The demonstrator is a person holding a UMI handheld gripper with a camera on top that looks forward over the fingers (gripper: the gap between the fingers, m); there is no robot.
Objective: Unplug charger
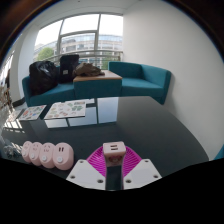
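Note:
A small white cube charger sits between my gripper's two magenta pads, and both fingers press on its sides. Its top face with slots faces the camera. It is held above the dark glossy table, apart from a white power strip with round sockets that lies on the table just left of my fingers. No cable on the charger is visible.
Papers lie on the table beyond the power strip. Teal sofas stand at the far side, with dark bags on the left one. A large window is behind them.

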